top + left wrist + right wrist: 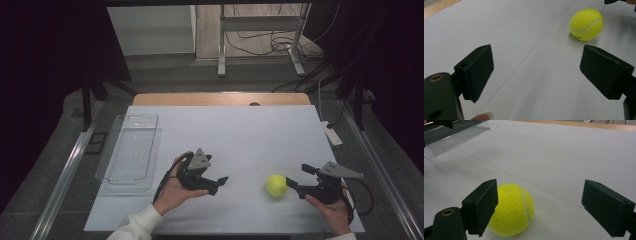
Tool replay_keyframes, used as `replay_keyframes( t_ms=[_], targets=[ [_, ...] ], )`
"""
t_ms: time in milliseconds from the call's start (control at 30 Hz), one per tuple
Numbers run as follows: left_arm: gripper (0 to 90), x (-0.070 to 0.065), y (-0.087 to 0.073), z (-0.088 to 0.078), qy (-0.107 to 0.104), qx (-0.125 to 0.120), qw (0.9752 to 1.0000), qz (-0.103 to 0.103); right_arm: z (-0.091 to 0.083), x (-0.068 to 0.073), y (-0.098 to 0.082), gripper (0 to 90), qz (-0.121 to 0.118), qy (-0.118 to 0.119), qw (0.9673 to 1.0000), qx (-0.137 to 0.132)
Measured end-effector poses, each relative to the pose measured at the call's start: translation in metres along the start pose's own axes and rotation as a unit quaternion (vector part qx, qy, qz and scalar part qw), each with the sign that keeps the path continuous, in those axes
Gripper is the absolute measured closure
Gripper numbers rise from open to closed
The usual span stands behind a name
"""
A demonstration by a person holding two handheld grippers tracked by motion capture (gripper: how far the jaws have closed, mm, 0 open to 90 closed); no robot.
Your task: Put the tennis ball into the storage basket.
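Note:
A yellow tennis ball (pixel 276 185) lies on the white table sheet between my two grippers. My left gripper (pixel 220 182) is held in a hand to the ball's left and points right toward it, a short way off. In the left gripper view its jaws (pixel 540 70) stand open and hold nothing, and the ball (pixel 586 24) lies ahead to the right. My right gripper (pixel 299 176) sits just right of the ball and points left. In the right gripper view it (pixel 545 206) is open, and the ball (pixel 511 210) rests right by the left jaw, unpressed.
A clear plastic tray (pixel 135 116) stands empty at the table's left side, also seen as a clear tray (pixel 456 135) far off. A white power strip (pixel 332 133) lies at the right edge. The wooden table edge (pixel 220 98) runs along the back.

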State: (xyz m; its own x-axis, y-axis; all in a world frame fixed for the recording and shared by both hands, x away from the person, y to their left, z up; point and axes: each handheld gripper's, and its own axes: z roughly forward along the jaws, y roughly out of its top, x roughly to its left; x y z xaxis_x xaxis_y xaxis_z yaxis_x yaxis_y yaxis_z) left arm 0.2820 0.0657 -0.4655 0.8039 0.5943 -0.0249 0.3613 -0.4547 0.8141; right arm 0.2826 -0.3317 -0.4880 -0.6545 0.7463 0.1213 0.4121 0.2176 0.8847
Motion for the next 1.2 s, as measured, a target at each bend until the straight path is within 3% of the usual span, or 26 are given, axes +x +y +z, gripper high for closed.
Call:
replay_keyframes(
  t_ms=[1200],
  targets=[
    [12.7, -0.014, 0.018, 0.025, -0.025, 0.004, 0.9995, 0.019, -0.001, -0.001, -0.001, 13.9, 0.0, -0.001, 1.0, -0.001]
  ],
)
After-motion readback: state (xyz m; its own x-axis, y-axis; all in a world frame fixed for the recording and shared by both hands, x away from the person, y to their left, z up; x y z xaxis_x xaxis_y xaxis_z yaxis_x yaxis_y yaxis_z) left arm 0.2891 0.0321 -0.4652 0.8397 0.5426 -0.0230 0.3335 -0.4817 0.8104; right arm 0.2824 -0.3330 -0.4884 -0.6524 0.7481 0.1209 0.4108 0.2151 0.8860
